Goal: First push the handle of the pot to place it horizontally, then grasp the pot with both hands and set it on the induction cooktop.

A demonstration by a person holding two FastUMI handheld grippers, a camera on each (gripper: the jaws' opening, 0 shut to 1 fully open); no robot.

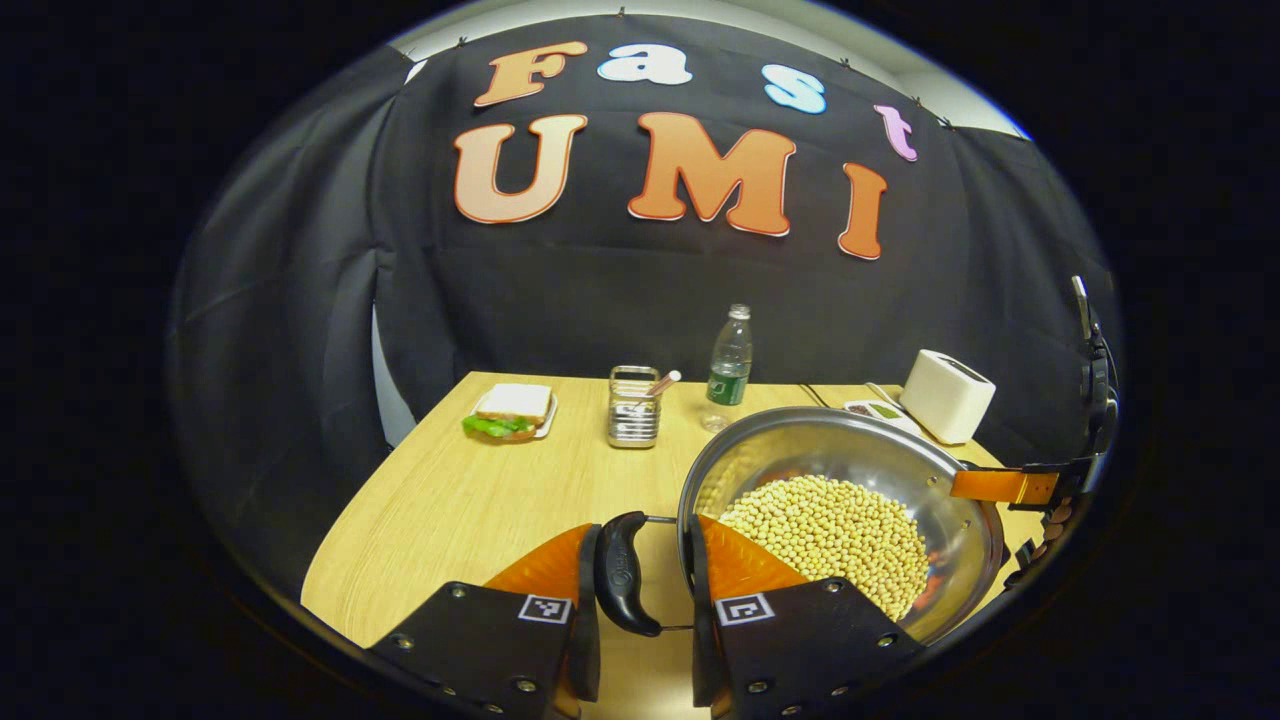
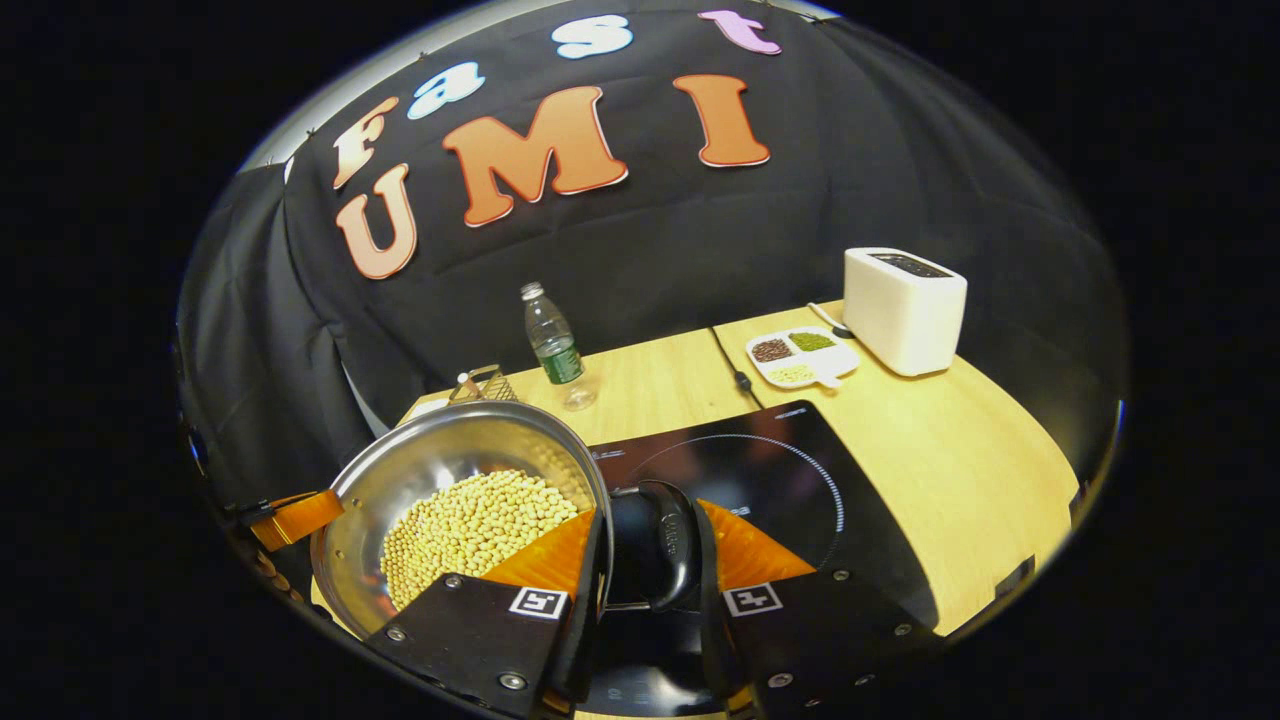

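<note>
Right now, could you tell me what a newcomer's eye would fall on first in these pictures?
A steel pot heaped with pale beans dominates both gripper views, held by its two black side handles: the left gripper on one, the right gripper on the other. Beside the pot in the right gripper view lies the black induction cooktop, with a white toaster behind.

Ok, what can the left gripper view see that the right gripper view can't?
Left gripper view: a sandwich on its plate, at the table's far corner. Right gripper view: the black induction cooktop beside the pot. Both: the pot of beans, the water bottle and the white toaster.
</note>
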